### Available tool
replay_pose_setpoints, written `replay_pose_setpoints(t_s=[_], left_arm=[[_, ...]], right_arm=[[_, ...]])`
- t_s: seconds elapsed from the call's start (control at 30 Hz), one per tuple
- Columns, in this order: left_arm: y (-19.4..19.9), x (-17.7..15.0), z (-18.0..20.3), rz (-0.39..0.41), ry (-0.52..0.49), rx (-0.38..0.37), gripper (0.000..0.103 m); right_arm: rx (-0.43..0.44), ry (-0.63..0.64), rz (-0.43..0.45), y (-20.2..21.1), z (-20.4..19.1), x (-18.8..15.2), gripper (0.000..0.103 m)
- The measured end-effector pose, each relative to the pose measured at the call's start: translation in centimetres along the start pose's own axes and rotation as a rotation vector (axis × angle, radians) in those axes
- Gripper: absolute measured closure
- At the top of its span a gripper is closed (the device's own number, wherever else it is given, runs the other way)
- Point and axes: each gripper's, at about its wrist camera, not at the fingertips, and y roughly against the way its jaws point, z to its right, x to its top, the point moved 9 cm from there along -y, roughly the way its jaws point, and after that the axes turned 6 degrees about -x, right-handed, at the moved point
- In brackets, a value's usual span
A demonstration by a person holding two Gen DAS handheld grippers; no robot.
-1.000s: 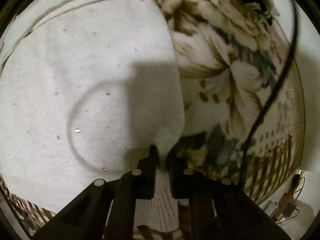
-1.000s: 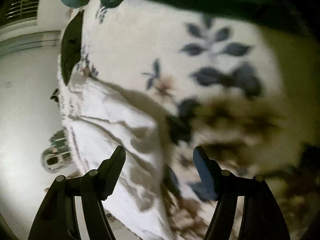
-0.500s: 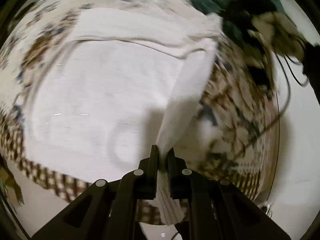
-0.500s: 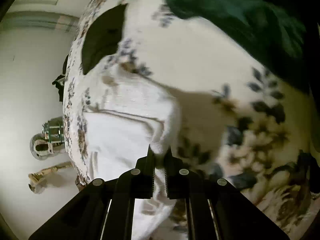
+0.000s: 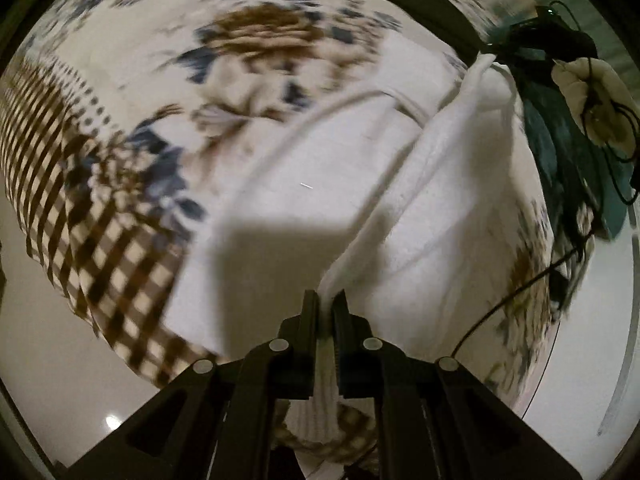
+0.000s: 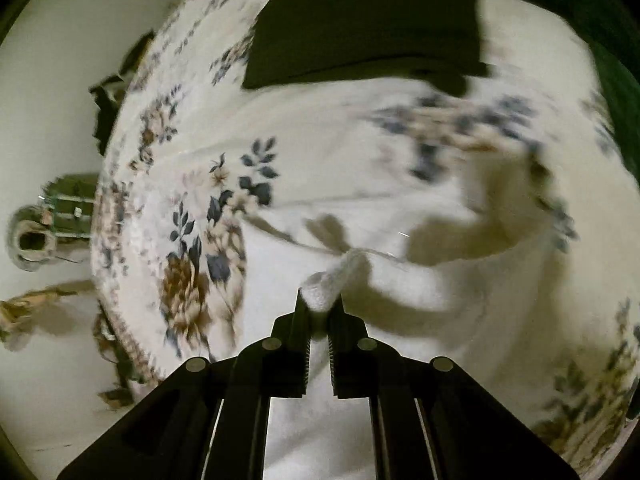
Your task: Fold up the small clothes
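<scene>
The white garment (image 5: 320, 208) lies on the floral bedspread (image 5: 256, 40), lifted at two edges. The left gripper (image 5: 326, 312) is clamped on its ribbed hem; the right gripper (image 6: 319, 316) is clamped on another bunched edge. A dark folded cloth (image 6: 360, 28) lies on the bedspread beyond the garment.

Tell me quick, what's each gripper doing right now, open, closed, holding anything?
Left gripper: closed on an edge of the white garment.
Right gripper: closed on a bunched edge of the same white garment.
</scene>
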Motion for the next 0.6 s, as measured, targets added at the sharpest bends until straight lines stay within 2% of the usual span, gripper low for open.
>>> replay_pose_setpoints(t_s=[0.1,0.17,0.2,0.33,0.43,0.47,0.5,0.53,0.6], left_arm=[[-0.3,1.1,-3.6,0.005,0.056,-0.012,0.098],[-0.7,1.3,-5.4,-0.004,0.089,-0.024,0.098],[-1.0,1.3,-6.4,-0.011,0.106,-0.026,0.102],[-1.9,1.3,-9.1,-0.045,0.154,-0.046,0.101],[-2.4,1.5,-9.4,-0.095,0.162,-0.076,0.100],[-2.2,1.6,-9.4,-0.110,0.170,-0.089,0.100],[-1.9,1.7,-9.6,-0.126,0.181,-0.095,0.099],[-1.5,2.0,-9.6,-0.135,0.188,-0.102,0.095],[-0.2,3.0,-9.4,-0.130,0.186,-0.110,0.069]], right_arm=[[-0.054,0.031,-0.020,-3.1,-4.2,1.6,0.096],[-0.091,0.052,-0.028,-4.8,-5.7,2.1,0.096],[-0.111,0.052,-0.038,-5.8,-6.5,2.3,0.096],[-0.190,0.060,-0.058,-8.9,-7.6,2.8,0.096],[-0.174,0.009,-0.141,-11.0,-6.8,2.1,0.094],[-0.165,-0.013,-0.147,-11.0,-6.4,2.1,0.091],[-0.134,-0.034,-0.151,-10.7,-6.2,1.9,0.082],[-0.085,-0.062,-0.151,-10.0,-5.9,1.7,0.067],[-0.013,-0.126,-0.105,-7.3,-4.5,1.5,0.050]])
